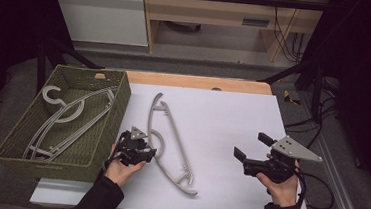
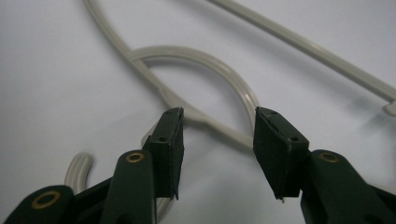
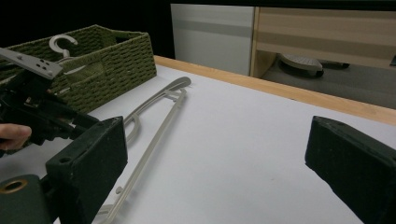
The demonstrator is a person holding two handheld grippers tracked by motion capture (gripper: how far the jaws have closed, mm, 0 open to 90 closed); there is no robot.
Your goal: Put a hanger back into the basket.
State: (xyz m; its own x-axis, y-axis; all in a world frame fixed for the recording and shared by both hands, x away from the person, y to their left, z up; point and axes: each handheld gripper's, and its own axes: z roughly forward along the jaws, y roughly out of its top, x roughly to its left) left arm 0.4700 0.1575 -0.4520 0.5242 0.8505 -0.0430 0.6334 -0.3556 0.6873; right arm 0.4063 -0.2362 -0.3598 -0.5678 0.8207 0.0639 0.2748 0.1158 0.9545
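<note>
Parted but not wide, the jaws of our left gripper (image 1: 145, 150) straddle the curved hook of the grey hanger (image 1: 170, 143) on the white table (image 1: 232, 118); in the left gripper view the pads (image 2: 172, 140) stand either side of the hook's loop (image 2: 224, 74) without pressing on it, so we hold nothing yet. We see the hanger lying flat just right of that gripper, its long axis running from the far middle of the table toward the near edge, hook bulging toward our left hand. Our right gripper (image 1: 250, 148) hovers well apart on the other side, jaws spread wide and empty, pointing across at the hanger. The left hand is plainly the nearer one. Beside it sits the green woven basket (image 1: 106, 128), already holding other hangers (image 1: 67, 115), which we judge the likely destination once the jaws close on the hook.
</note>
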